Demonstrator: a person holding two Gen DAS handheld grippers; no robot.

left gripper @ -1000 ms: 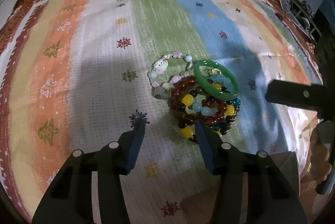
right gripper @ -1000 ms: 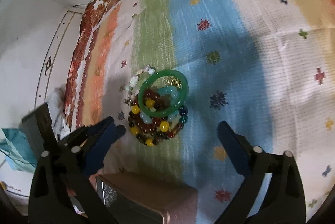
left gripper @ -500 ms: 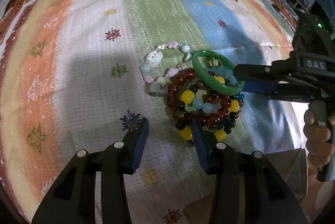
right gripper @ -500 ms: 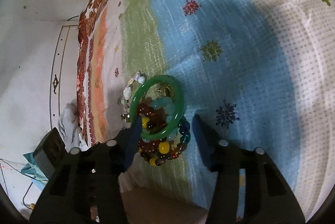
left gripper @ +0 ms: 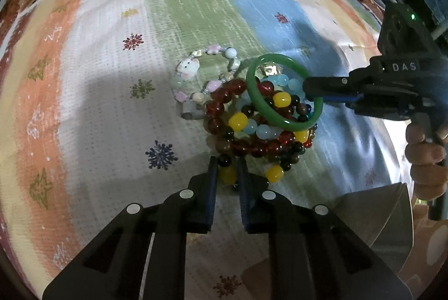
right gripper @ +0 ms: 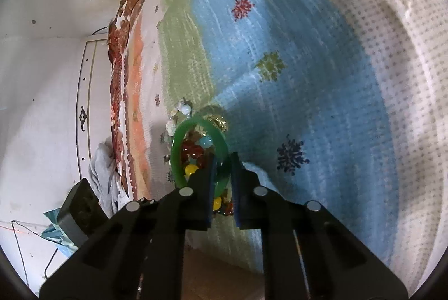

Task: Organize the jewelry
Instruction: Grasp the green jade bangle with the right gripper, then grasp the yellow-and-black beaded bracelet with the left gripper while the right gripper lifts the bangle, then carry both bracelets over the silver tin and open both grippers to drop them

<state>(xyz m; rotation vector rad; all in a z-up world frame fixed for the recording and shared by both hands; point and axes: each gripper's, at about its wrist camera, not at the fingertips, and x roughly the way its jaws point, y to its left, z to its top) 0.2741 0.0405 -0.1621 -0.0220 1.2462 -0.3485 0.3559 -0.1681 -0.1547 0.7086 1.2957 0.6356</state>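
Observation:
A pile of bead bracelets (left gripper: 260,129) lies on the striped cloth (left gripper: 92,92): red, yellow, pale blue and dark beads. A pastel charm bracelet (left gripper: 196,78) lies at its far left. A green bangle (left gripper: 280,92) rests tilted on top of the pile. My left gripper (left gripper: 226,168) is shut on a yellow-and-dark bead bracelet (left gripper: 226,174) at the pile's near edge. My right gripper (right gripper: 222,162) is shut on the green bangle's (right gripper: 196,148) rim; in the left wrist view its fingers (left gripper: 322,87) come in from the right.
A brown box with a metal-lined lid (left gripper: 378,216) stands open at the near right, and shows under my right gripper (right gripper: 221,272). The cloth's floral border (right gripper: 120,48) ends at a white wall. A crumpled white cloth (right gripper: 103,174) lies beyond it.
Both grippers moved in onto the pile and closed: the left on a bead bracelet at the near edge, the right on the green bangle, which now sits tilted up.

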